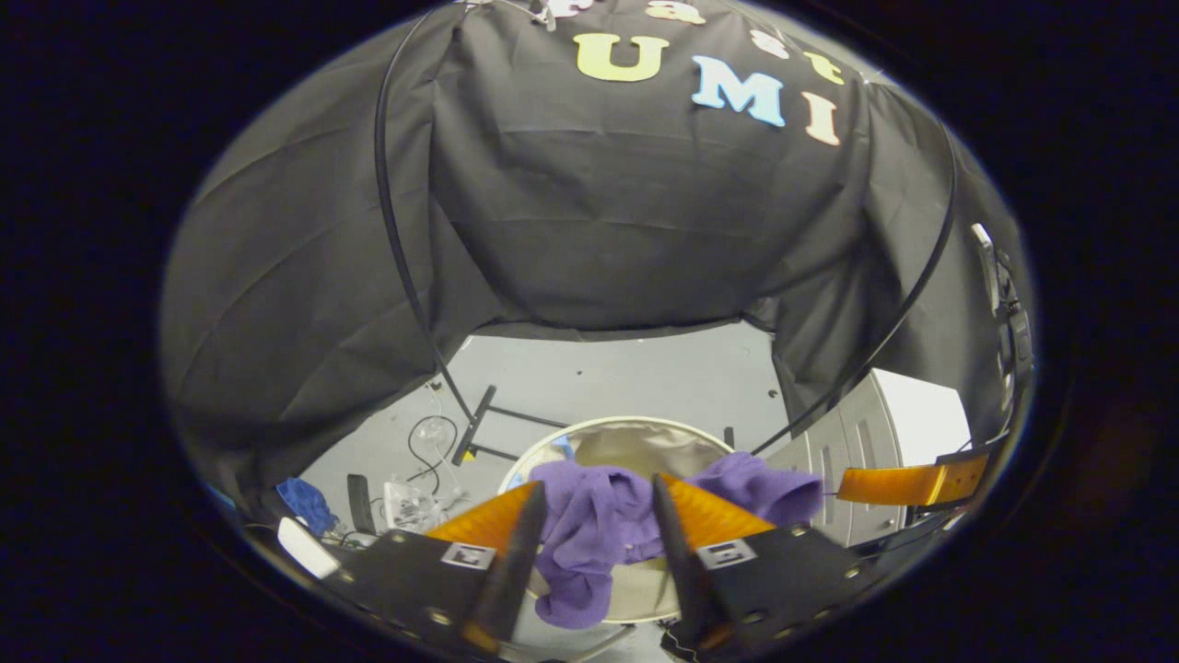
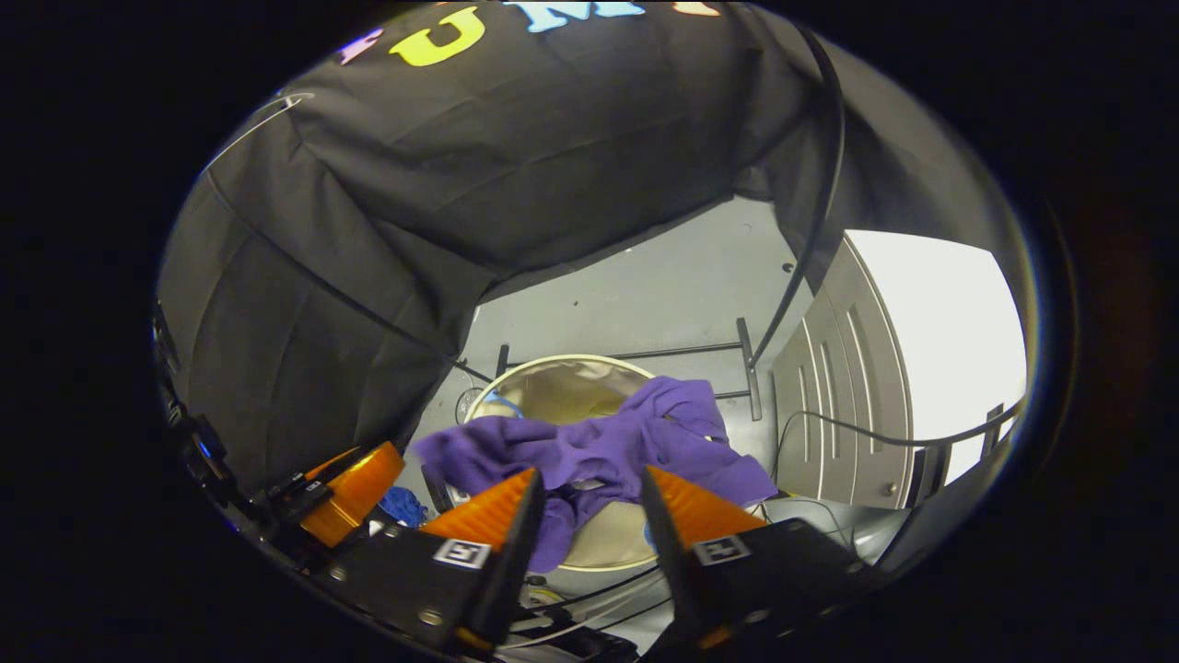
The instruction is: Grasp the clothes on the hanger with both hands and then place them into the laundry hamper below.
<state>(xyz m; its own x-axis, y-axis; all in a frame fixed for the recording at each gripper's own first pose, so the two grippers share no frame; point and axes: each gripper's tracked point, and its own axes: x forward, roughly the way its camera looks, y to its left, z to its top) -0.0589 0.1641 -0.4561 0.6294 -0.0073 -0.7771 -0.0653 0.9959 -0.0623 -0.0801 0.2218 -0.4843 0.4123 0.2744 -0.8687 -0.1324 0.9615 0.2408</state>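
— What is seen in the left gripper view?
— The left gripper (image 1: 594, 516) is seen at the bottom, its two fingers held apart with a purple garment (image 1: 589, 543) bunched between them. Whether the cloth is pressed by both fingers cannot be told; folds are seen against the inner faces of both. The garment is hung over the near rim of the round laundry hamper (image 1: 636, 442), part of it draped down over the opening. Its other end is stretched toward the right gripper (image 1: 907, 483), seen at the right edge. A white cabinet (image 1: 884, 433) is seen right of the hamper, and cables (image 1: 428, 451) and a blue cloth (image 1: 304, 502) are lying on the grey floor (image 1: 626, 378) to its left.

— And in the right gripper view?
— The right gripper (image 2: 585, 511) is seen with fingers likewise spread, the purple garment lying between them and spread across the hamper's near rim. A firm grip cannot be confirmed here either. The left gripper is seen at the lower left, beside the garment's far end. A black rack base is seen on the floor behind the hamper, with the cabinet at the right.
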